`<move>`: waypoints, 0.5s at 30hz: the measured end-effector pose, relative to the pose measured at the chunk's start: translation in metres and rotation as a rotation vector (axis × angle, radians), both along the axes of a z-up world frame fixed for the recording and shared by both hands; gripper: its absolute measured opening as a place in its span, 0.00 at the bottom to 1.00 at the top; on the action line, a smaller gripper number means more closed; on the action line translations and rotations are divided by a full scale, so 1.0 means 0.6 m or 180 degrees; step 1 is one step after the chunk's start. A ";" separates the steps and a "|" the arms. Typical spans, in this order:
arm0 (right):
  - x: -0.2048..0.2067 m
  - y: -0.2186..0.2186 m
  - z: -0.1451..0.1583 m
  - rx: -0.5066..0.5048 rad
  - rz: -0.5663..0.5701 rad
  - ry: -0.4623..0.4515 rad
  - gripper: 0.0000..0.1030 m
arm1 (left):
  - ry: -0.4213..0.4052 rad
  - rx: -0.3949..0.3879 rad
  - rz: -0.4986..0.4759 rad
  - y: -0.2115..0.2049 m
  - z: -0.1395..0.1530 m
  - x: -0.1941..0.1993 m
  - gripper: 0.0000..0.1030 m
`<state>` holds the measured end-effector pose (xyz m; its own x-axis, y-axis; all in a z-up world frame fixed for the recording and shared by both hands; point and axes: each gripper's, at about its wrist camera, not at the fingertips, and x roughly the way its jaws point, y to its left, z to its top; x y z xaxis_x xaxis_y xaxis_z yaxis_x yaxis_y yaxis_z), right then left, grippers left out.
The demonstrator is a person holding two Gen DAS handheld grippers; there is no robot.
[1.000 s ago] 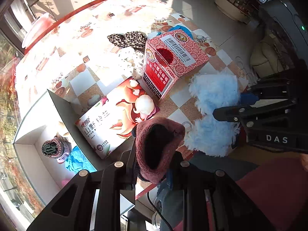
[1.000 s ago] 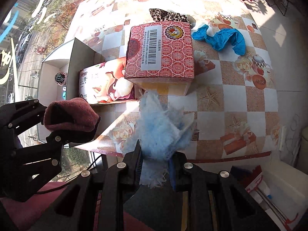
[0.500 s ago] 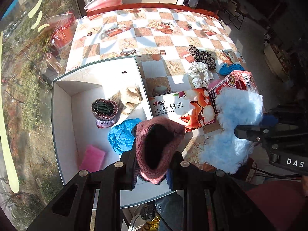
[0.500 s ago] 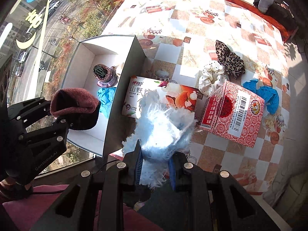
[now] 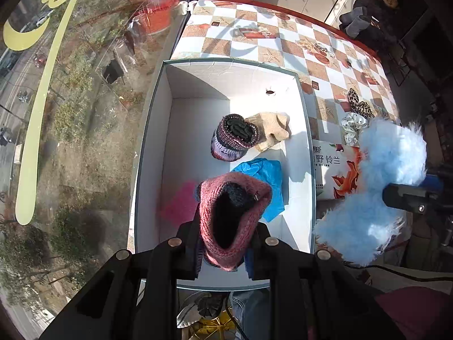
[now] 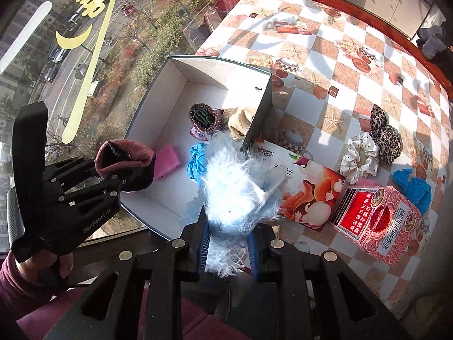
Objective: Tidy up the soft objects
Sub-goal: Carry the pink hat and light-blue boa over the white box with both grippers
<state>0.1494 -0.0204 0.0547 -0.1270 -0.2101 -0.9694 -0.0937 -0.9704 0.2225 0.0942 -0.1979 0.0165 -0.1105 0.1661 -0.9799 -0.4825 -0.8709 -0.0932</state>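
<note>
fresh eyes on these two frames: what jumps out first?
The fluffy light-blue piece clamped in the right gripper, low and central in its view. Next, the maroon knit sock held by the left gripper above the open white box, which already holds a striped knit roll, a beige piece, a blue cloth and a pink item.

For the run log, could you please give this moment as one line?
left gripper: shut on maroon knit hat, above white box | right gripper: shut on blue fluffy item

Left tongs [image 5: 225, 250] carried the maroon knit hat [image 5: 233, 221] from beside the printed box [image 6: 300, 195] over to above the white box [image 5: 307, 153]. Right tongs [image 6: 228, 250] brought the blue fluffy piece [image 6: 237, 192] toward the white box's near edge.
</note>
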 end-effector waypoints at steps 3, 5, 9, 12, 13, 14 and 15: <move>-0.020 -0.015 0.000 -0.0017 0.0075 0.0018 0.24 | 0.0007 -0.0049 0.0085 -0.009 -0.004 -0.005 0.24; -0.034 -0.024 -0.002 -0.0014 0.0118 0.0018 0.24 | 0.0014 -0.0058 0.0133 -0.012 -0.004 -0.006 0.24; -0.048 -0.042 -0.007 -0.0095 0.0176 -0.0001 0.24 | -0.0020 -0.0088 0.0179 -0.022 -0.010 -0.004 0.24; -0.046 -0.063 -0.016 -0.0137 0.0282 -0.0053 0.24 | -0.0072 -0.0141 0.0178 -0.031 -0.020 0.000 0.24; -0.045 -0.069 -0.021 -0.0154 0.0317 -0.0081 0.24 | -0.0089 -0.0161 0.0175 -0.033 -0.024 0.001 0.24; -0.044 -0.074 -0.026 -0.0169 0.0344 -0.0107 0.24 | -0.0110 -0.0186 0.0176 -0.036 -0.028 0.002 0.24; -0.044 -0.079 -0.032 -0.0182 0.0362 -0.0138 0.24 | -0.0133 -0.0202 0.0186 -0.039 -0.032 0.002 0.24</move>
<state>0.1231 -0.0679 0.0353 -0.0573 -0.2758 -0.9595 0.0055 -0.9611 0.2760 0.0952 -0.2212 -0.0026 -0.0771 0.0982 -0.9922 -0.4276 -0.9022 -0.0560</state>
